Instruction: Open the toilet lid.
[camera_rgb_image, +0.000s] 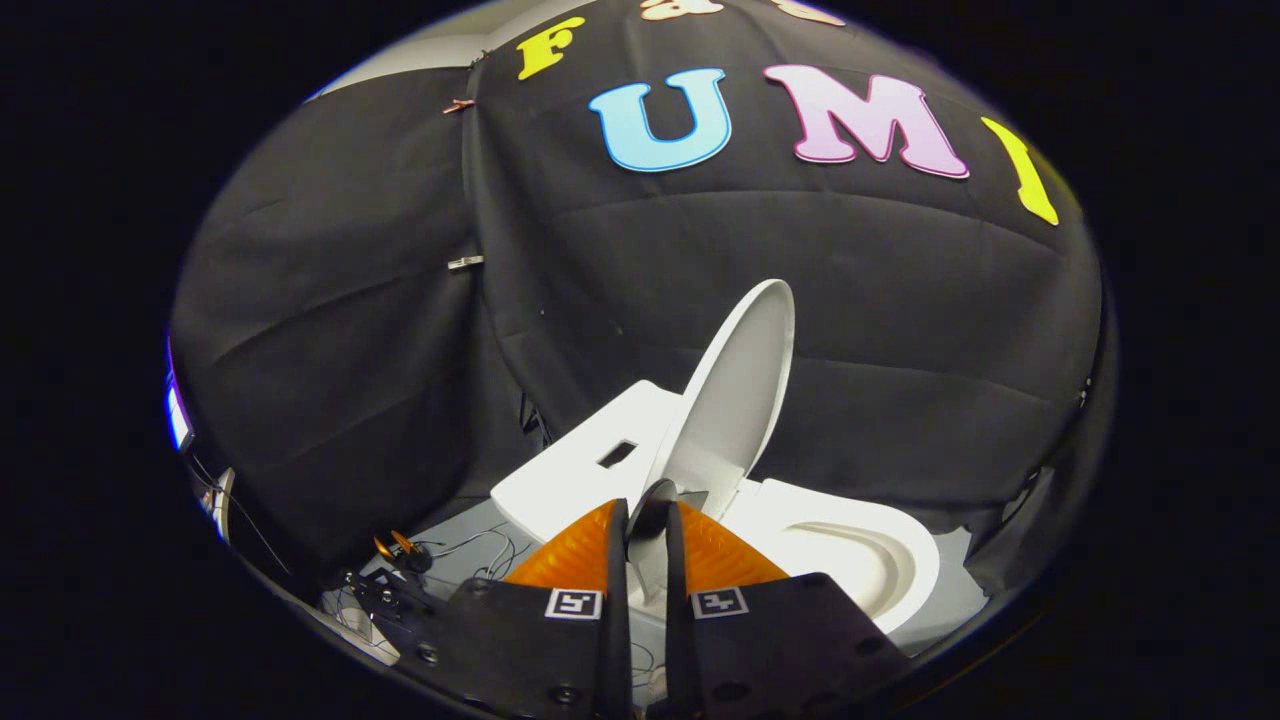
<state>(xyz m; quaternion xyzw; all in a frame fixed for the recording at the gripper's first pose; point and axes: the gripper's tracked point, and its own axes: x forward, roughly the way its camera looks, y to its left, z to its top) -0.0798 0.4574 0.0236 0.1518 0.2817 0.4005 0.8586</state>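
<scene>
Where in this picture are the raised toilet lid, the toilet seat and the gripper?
toilet lid (735, 390): gripper view, its inner face.
toilet seat (905, 555): gripper view, its far rim.
gripper (646, 515): gripper view, between its nearly closed fingertips.

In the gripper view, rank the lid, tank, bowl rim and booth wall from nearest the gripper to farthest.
1. Lid: raised, its lower edge sits between the fingers of the gripper, which looks shut on it.
2. Bowl rim and tank: rim just ahead to the right, tank ahead to the left; too close to call.
3. Booth wall: farthest, behind everything.
</scene>
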